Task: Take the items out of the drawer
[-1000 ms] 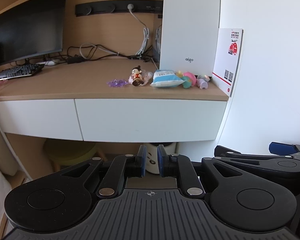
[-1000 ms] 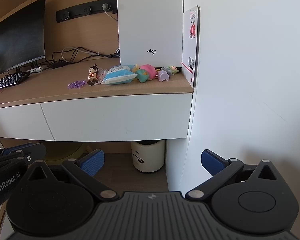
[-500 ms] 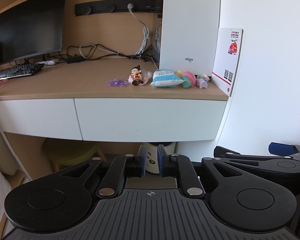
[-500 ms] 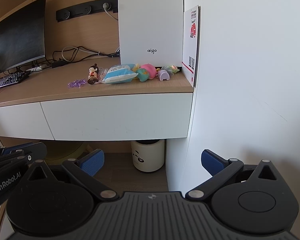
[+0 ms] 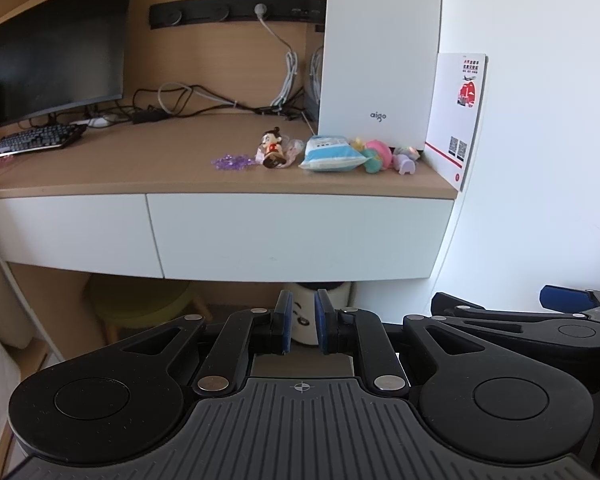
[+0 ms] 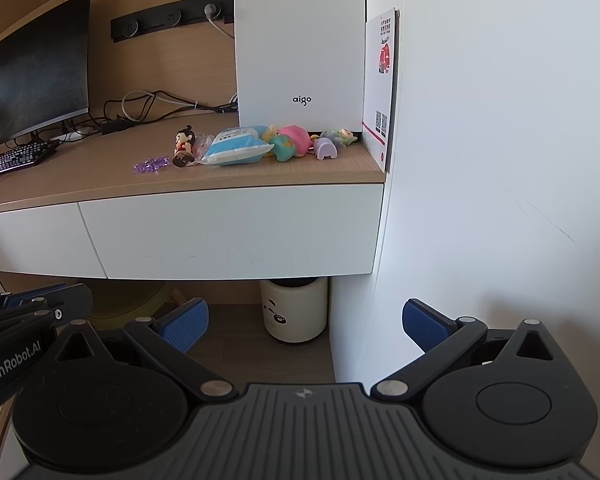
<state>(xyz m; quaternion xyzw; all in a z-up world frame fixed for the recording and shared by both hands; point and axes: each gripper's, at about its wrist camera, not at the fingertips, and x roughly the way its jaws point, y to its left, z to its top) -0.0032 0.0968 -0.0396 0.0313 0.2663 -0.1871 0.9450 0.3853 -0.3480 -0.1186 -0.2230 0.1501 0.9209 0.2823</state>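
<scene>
The wide white drawer (image 5: 300, 236) under the wooden desk is closed, its front flush with the narrower drawer (image 5: 64, 228) on its left. On the desktop above lie purple beads (image 5: 231, 161), a small figurine (image 5: 273, 154), a blue-white pack (image 5: 329, 155) and several soft toys (image 5: 380, 155). My left gripper (image 5: 301, 326) hangs low in front of the drawer, well short of it, fingers drawn to a narrow gap with nothing between. My right gripper (image 6: 306, 322) stands wide open and empty, also below and short of the drawer (image 6: 228, 232).
A white computer case (image 5: 380, 52) and a leaning card (image 5: 458, 120) stand at the desk's right end by the white wall (image 6: 500, 160). A monitor (image 5: 52, 56) and keyboard (image 5: 32, 142) sit left. Under the desk are a small white bin (image 6: 294, 312) and a green stool (image 5: 140, 300).
</scene>
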